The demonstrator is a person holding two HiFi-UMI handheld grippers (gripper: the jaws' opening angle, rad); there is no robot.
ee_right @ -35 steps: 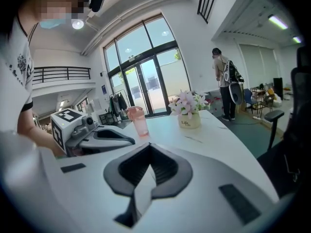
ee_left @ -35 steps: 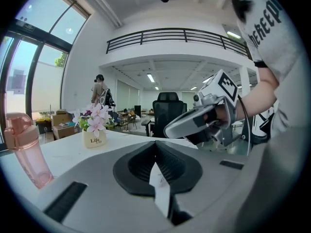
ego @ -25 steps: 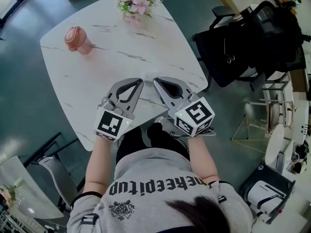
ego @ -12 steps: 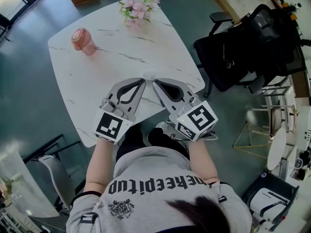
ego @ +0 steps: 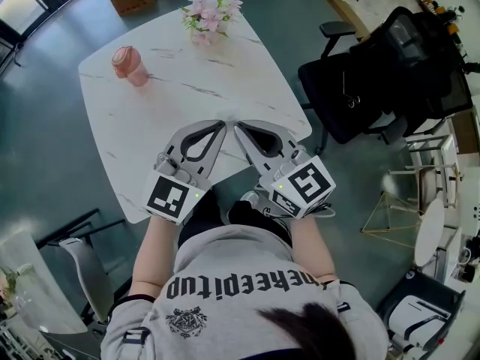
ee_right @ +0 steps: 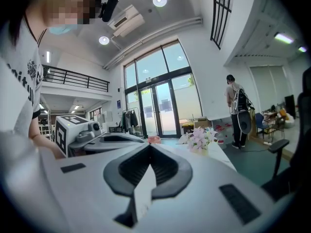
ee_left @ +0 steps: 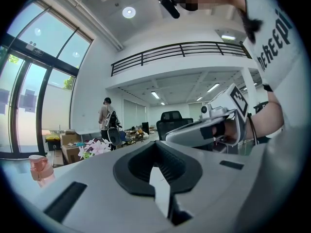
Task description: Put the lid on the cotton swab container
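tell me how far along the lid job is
Done: possibly everything. The pink container at the far corner of the table looks capped, though it is too small to be sure, and no loose lid shows. In hand: nothing. The left tongs and right tongs are both shut and empty, side by side over the near edge. Left: nothing visible, unless that cap is not seated.

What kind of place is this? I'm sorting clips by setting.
Probably an open office or studio lobby: a black office chair beside the marble-look table, a railed mezzanine overhead, and tall glass entrance doors.
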